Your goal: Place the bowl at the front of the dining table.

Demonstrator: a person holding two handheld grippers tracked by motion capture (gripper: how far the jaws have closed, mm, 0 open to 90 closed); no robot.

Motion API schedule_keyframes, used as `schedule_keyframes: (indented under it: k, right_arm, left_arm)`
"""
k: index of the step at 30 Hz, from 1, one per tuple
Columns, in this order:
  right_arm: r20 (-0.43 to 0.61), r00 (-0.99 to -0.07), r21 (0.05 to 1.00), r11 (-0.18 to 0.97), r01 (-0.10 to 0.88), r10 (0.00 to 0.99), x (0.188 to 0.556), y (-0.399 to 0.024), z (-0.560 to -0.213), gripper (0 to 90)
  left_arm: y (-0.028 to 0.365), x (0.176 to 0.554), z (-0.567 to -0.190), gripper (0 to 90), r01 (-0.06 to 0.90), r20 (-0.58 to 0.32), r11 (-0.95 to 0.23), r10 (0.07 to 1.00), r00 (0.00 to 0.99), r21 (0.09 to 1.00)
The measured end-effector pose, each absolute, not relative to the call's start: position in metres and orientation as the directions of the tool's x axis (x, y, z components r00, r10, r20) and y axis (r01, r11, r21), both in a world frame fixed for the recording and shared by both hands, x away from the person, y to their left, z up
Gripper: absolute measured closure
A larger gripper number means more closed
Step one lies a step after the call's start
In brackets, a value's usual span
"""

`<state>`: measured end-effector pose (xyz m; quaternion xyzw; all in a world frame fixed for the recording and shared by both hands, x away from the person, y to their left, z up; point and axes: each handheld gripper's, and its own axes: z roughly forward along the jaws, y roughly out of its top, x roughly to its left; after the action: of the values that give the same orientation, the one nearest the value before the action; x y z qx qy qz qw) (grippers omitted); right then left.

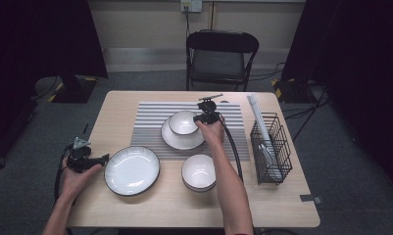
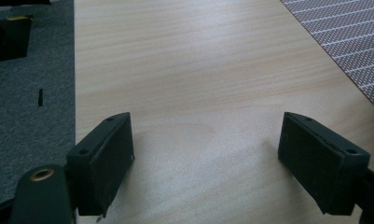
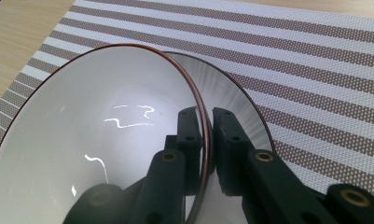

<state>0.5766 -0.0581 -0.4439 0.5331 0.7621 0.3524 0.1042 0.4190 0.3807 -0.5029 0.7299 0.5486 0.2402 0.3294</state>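
- Right gripper [image 1: 204,117]: its fingers are clamped on the rim of the small bowl [image 1: 183,122], one finger [image 3: 190,140] inside the wall and the other outside it, with the rim passing between them.
- Location of the small bowl: it sits on the small plate [image 1: 180,138], on the striped mat [image 1: 150,122], toward the far middle of the bench [image 1: 292,205].
- Key relation: the grip is at the bowl's right-hand edge as seen from the high view – the bowl body lies entirely to the left of the fingers, so the load hangs off one side of the grip (expect the bowl to tip toward its free side once raised).
- In the right gripper view the bowl [image 3: 96,140] appears tilted, with the plate [image 3: 236,107] showing behind its rim; whether the base rests on the plate cannot be told from that view.
- Left gripper [image 1: 93,160]: it rests at the near left of the bench, just beside the large plate [image 1: 132,170]. Its fingers [image 2: 103,161] stand wide apart, with nothing but bare bench between them.
- Nearer hand: the right one – it already has the small bowl; the left gripper is well apart from it.
- Second bowl [image 1: 198,172]: it stands near the front of the bench, between the large plate and the wire rack [image 1: 271,147], untouched.
- Judgement for the coming move: a straight lift, keeping the rim level, suits a one-sided grip best.
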Motion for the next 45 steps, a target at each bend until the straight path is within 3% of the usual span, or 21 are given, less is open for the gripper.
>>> schedule_keyframes:
  k: [19, 28, 45]
  right_arm:
    - [0.237, -0.427, 0.647, 0.187, 0.740, 0.872, 0.5758, -0.0593, -0.4425, 78.7]
    - [0.240, -0.433, 0.650, 0.188, 0.737, 0.869, 0.5756, -0.0592, -0.4442, 59.8]
    - [0.253, -0.447, 0.639, 0.198, 0.743, 0.858, 0.5751, -0.0553, -0.4449, 35.6]
  left_arm:
    - [0.3807, 0.4191, -0.5029, 17.7, 0.643, -0.011, -0.181, 0.959, 0.283, 0.744]
    - [0.3806, 0.4191, -0.5029, 17.7, 0.643, -0.010, -0.181, 0.960, 0.281, 0.745]
    - [0.3806, 0.4191, -0.5029, 17.7, 0.642, -0.010, -0.181, 0.959, 0.282, 0.745]
